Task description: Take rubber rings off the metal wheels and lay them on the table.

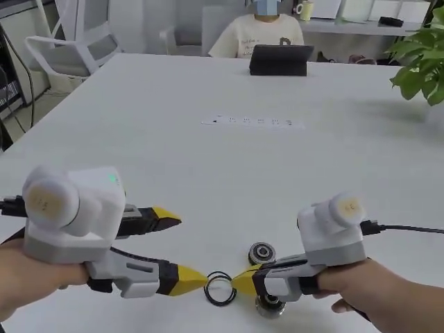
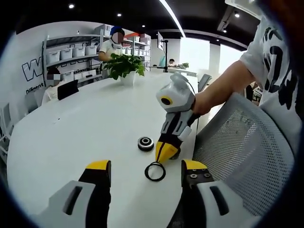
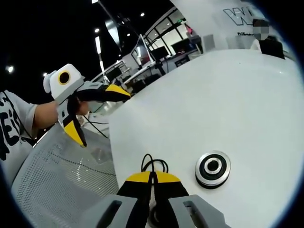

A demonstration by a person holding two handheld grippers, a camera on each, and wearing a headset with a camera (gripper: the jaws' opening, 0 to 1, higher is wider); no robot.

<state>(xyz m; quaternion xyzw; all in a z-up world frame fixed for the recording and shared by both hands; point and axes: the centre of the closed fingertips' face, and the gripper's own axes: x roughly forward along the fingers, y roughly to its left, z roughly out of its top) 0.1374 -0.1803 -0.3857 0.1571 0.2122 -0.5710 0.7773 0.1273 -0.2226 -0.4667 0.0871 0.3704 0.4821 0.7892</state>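
My left gripper (image 1: 182, 250) has its jaws spread wide with nothing between them. Its yellow tips hang just left of the rubber rings (image 1: 220, 288). The rings are thin black loops that overlap and lie flat on the white counter (image 1: 208, 159), between the two grippers.

My right gripper (image 1: 241, 277) has its jaws closed, tip against tip. In the right gripper view the points sit at the near edge of the rings. I cannot tell whether they pinch a ring or only touch it.

One metal wheel (image 1: 261, 252) lies flat on the counter just beyond the right gripper's tips. It stands apart from the rings and has a dark band around its shiny hub. A second wheel (image 1: 269, 305) shows partly under the right gripper's body, near the counter's front edge. I cannot make out whether it wears a ring.

Farther up the counter there is a white power strip (image 1: 253, 122). Beyond it stands a dark laptop (image 1: 279, 60), and a green plant (image 1: 420, 66) is off to the right.
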